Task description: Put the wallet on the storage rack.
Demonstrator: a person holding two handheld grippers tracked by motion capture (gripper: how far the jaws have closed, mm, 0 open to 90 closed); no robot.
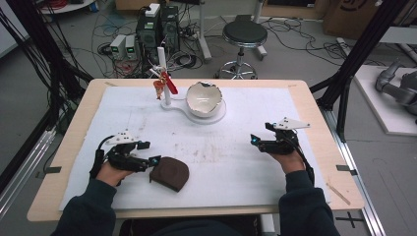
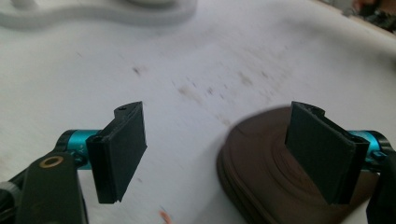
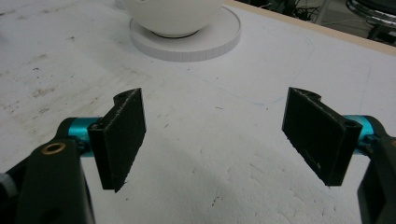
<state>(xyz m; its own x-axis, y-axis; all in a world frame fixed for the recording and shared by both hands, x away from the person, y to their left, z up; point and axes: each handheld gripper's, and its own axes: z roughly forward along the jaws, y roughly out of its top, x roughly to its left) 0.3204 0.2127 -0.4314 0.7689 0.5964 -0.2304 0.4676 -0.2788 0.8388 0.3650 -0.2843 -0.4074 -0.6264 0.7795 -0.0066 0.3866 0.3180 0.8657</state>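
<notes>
Brown, rounded flat piece (image 1: 169, 173) lies on the white sheet (image 1: 231, 147) covering the counter (image 1: 314, 105), at the near left, well apart from the white bowl (image 1: 204, 98) on its round base at the far middle. Left gripper (image 1: 153, 161) sits just beside the brown piece, fingers (image 2: 122, 151) spread wide with nothing between them. Right gripper (image 1: 253, 139), well right of the brown piece, fingers (image 3: 122, 137) likewise spread and empty, facing the bowl.

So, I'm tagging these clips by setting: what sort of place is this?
Probably a lab or workshop. Computer towers and tangled cables sit on the bare floor behind the table, with a round stool and black frame struts beside it.
</notes>
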